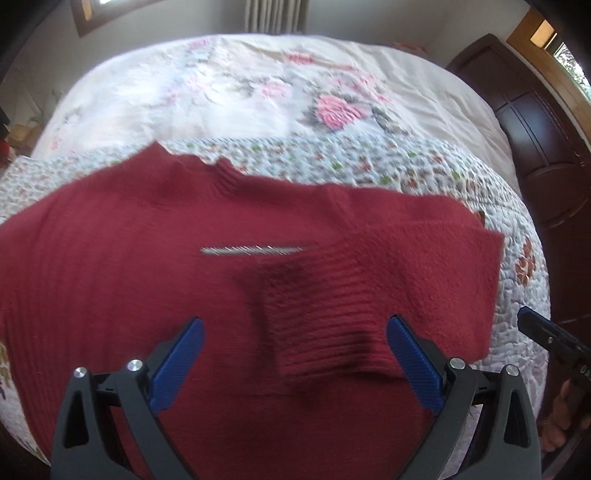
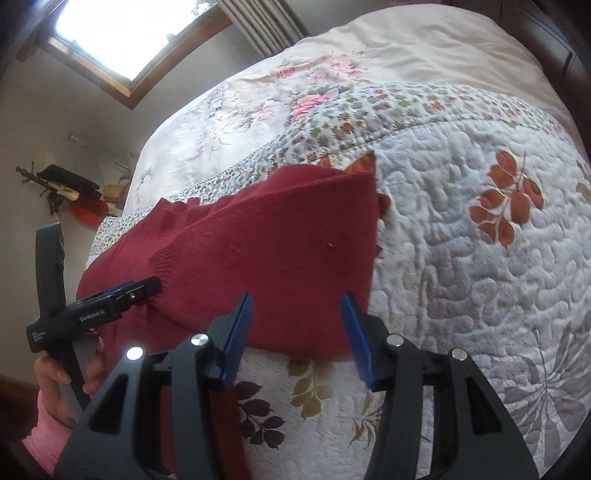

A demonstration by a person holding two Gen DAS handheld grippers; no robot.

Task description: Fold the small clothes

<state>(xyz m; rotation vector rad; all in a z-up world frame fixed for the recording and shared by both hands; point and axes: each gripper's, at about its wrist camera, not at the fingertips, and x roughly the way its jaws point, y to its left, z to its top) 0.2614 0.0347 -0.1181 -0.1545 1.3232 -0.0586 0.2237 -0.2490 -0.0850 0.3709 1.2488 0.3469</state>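
A dark red knit sweater (image 1: pixel 155 236) lies flat on the quilted bed, collar toward the far side. One sleeve is folded across the body, its ribbed cuff (image 1: pixel 317 332) lying between my fingers. My left gripper (image 1: pixel 295 325) hovers open just above that cuff, holding nothing. In the right wrist view the sweater (image 2: pixel 280 251) shows its folded right edge. My right gripper (image 2: pixel 297 301) stands open over the sweater's near edge, empty. The left gripper (image 2: pixel 122 291) appears there at the left, held by a hand in a pink sleeve.
A white quilt with leaf patterns (image 2: pixel 461 258) covers the near bed; a floral sheet (image 1: pixel 240 85) lies beyond. Dark wooden furniture (image 1: pixel 535 147) stands to the right. The right gripper's tip (image 1: pixel 543 328) pokes in at the right edge. A window (image 2: pixel 122 29) and small wall items are at left.
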